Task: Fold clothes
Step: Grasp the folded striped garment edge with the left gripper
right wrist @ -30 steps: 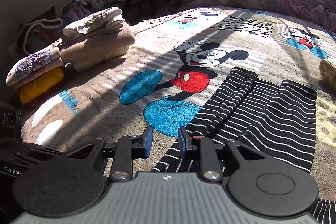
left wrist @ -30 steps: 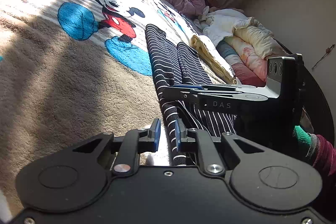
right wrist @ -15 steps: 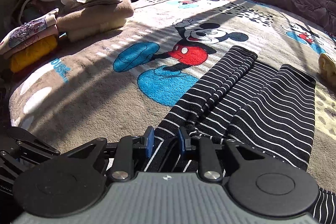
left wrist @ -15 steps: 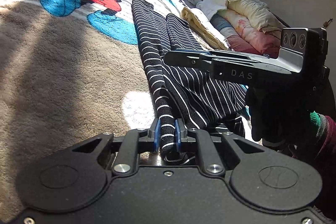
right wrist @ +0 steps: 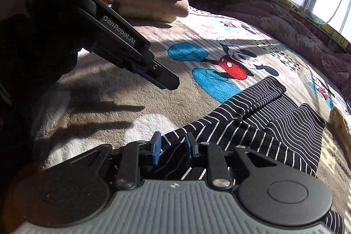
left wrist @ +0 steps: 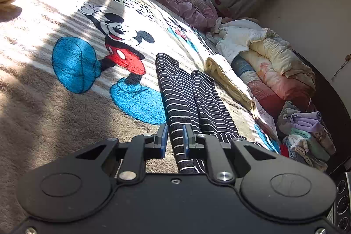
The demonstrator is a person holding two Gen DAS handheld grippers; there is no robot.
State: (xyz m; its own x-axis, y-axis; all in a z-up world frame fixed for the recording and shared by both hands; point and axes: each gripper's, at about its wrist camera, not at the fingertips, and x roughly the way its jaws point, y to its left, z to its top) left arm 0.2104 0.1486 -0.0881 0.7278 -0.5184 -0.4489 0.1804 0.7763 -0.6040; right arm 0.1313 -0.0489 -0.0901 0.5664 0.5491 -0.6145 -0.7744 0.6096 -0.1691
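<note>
The striped garment [left wrist: 186,93] lies lengthwise on the cartoon blanket [left wrist: 72,63], sleeves laid inward for folding; the left gripper [left wrist: 174,142] has let go, its jaws close together and empty; the right gripper [right wrist: 172,149] pinches the hem to lift it.

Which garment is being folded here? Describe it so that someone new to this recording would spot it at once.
Start from the big fleece blanket with the cartoon mouse print covering the bed. Just right of the mouse's blue patches lies the long black knit garment with thin white stripes, its two legs side by side. It is the only dark striped piece; the folded pale yellow cloth beside it is plain.
</note>
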